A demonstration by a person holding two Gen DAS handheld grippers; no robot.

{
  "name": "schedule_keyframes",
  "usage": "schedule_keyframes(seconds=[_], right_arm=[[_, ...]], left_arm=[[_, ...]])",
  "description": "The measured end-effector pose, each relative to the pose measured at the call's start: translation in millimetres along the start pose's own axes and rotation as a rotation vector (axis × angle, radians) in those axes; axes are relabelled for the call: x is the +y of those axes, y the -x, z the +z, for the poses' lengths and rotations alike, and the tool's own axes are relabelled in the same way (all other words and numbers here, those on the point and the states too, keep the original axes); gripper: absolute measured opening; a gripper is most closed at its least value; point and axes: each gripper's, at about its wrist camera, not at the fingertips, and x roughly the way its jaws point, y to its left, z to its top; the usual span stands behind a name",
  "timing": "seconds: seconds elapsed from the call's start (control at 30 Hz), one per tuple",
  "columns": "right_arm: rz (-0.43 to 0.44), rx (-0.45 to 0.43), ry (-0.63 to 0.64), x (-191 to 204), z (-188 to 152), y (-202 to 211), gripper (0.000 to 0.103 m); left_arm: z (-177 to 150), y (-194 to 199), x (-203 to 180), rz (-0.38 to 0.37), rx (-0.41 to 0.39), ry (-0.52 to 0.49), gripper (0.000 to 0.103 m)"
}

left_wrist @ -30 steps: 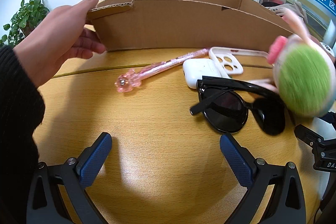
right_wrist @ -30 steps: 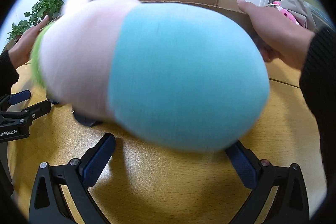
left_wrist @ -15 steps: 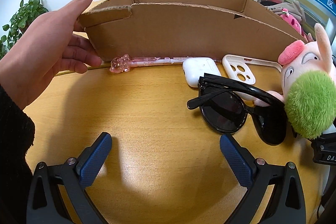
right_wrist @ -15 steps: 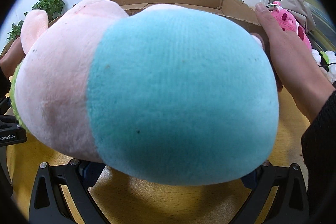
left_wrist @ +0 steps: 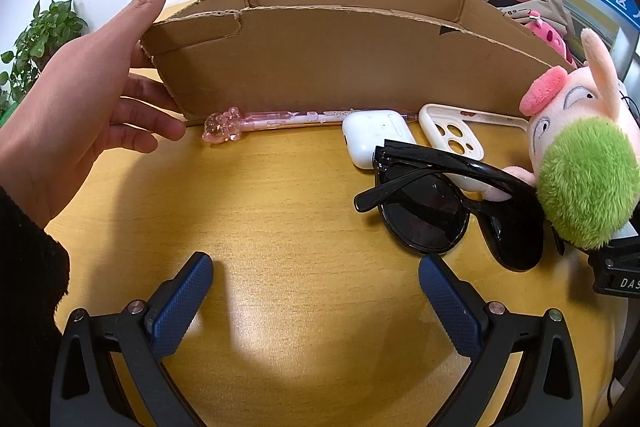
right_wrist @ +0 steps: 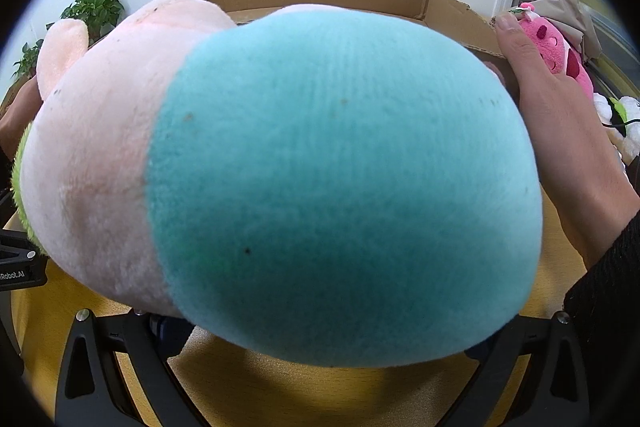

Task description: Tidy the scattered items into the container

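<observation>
Yellow wood tabletop fills both views; a torn cardboard box stands at the far side, a bare hand against its left end and another hand at its right; along its near wall lie a pink pen, a white earbud case and a phone case; black sunglasses sit nearer, touching a plush toy (green-haired, blue-bodied); left tongs are spread wide over bare wood; right tongs are hidden by the plush, so their state is unclear.
</observation>
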Motion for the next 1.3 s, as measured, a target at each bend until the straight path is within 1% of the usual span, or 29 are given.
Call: schedule_keyframes(seconds=[1.2, 1.3], right_arm=[[-0.007, 0.000, -0.006, 2, -3, 3, 0.103], [-0.011, 0.000, -0.009, 5, -8, 3, 0.103]], left_arm=[[5, -4, -11, 0.011, 0.000, 0.009, 0.103], [5, -4, -11, 0.016, 0.000, 0.017, 0.103]])
